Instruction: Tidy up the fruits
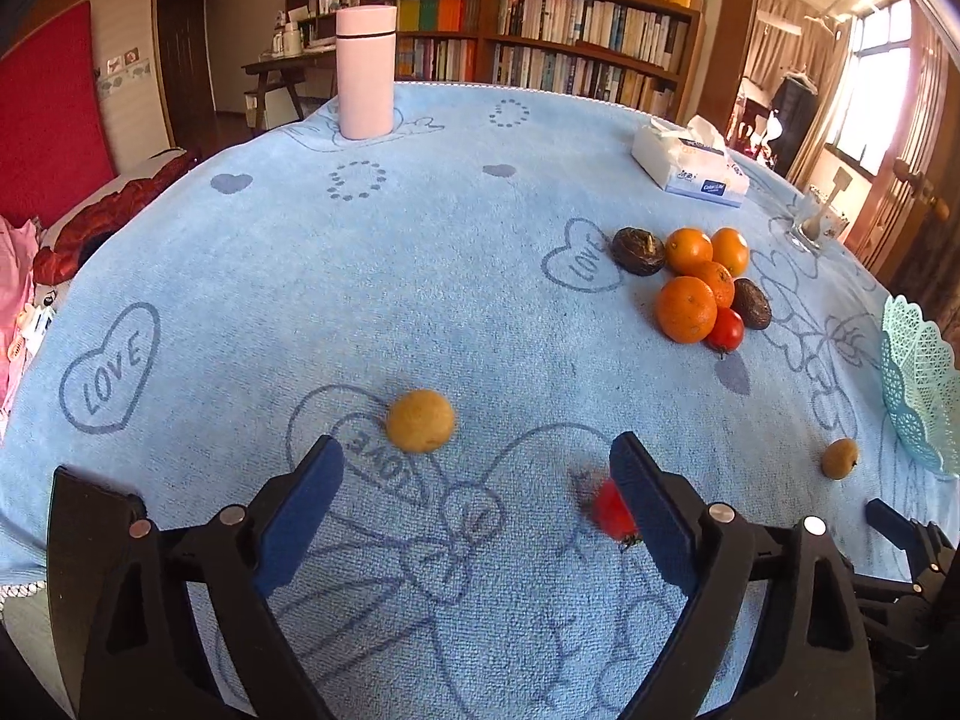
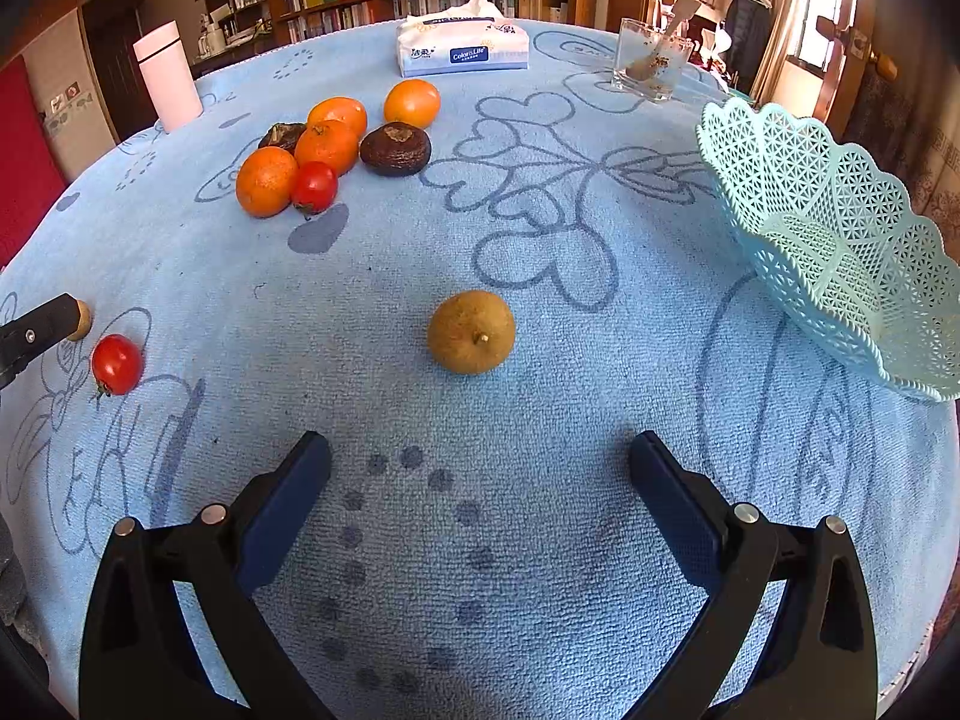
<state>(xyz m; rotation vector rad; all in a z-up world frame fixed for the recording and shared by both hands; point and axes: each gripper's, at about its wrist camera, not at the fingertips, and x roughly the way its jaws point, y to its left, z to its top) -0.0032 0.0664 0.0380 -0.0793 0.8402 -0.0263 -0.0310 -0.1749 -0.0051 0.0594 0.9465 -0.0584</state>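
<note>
My left gripper (image 1: 477, 450) is open over the blue towel; a blurred red tomato (image 1: 612, 509) lies beside its right finger and a tan round fruit (image 1: 420, 421) just beyond its left finger. My right gripper (image 2: 480, 450) is open and empty, with a tan fruit (image 2: 471, 332) on the cloth ahead of it. The same tomato (image 2: 116, 364) shows at the left of the right wrist view, next to the left gripper's fingertip (image 2: 60, 312). A pile of oranges (image 2: 327, 144), a tomato (image 2: 314, 186) and dark brown fruits (image 2: 396, 149) lies further back. A pale green lattice basket (image 2: 840, 234) stands at the right.
A pink tumbler (image 1: 365, 72) stands at the far side of the table, a tissue pack (image 2: 462, 45) and a glass with a spoon (image 2: 651, 60) at the back. The table edge curves off at left and right. Bookshelves stand behind.
</note>
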